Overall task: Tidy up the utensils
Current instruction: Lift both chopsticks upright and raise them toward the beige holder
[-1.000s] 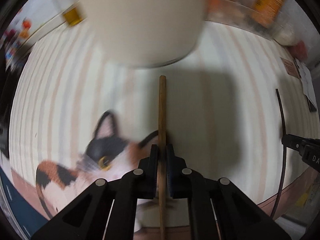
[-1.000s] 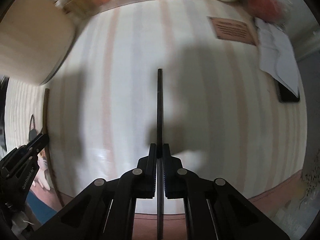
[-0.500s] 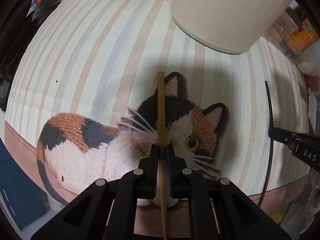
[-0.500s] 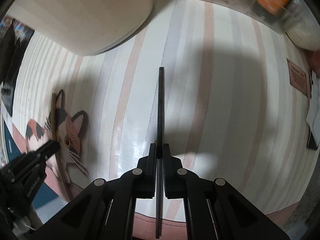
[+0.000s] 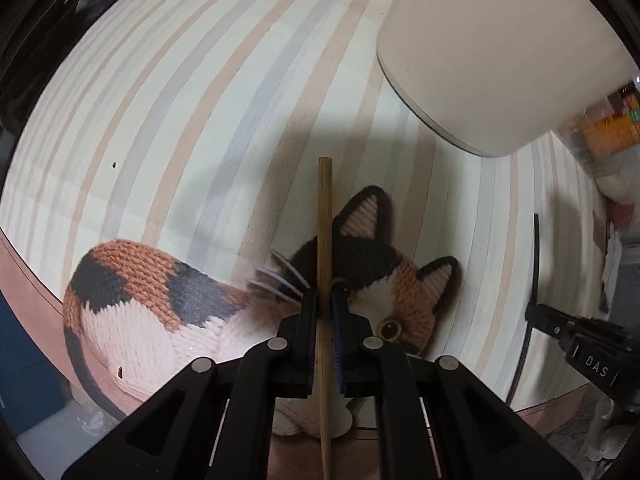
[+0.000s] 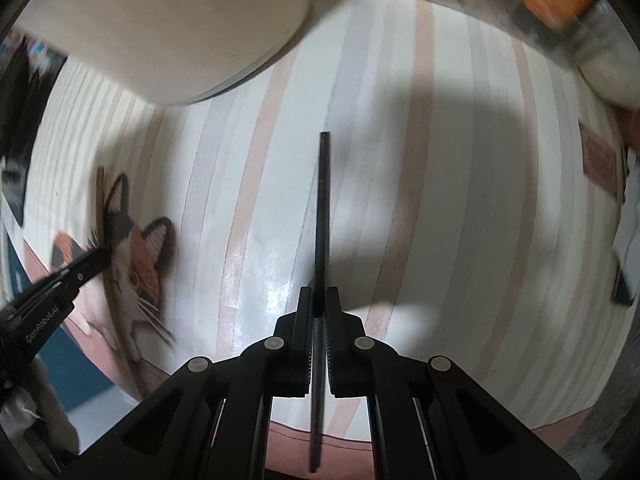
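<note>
- Left wrist view: the left gripper point(image 5: 325, 312), pointing down, pinches a wooden chopstick point(image 5: 324, 240) above a knitted cat mat point(image 5: 160, 300) on the striped tablecloth point(image 5: 180, 100); a cream container point(image 5: 500, 60) stands near, upper right.
- Right wrist view: the right gripper point(image 6: 319, 308) is clamped on a black chopstick point(image 6: 322, 208) over the tablecloth, the container at upper left.

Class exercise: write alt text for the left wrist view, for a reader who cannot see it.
The left gripper pinches a wooden chopstick above a striped tablecloth with a calico cat picture. A cream container stands upper right.
</note>
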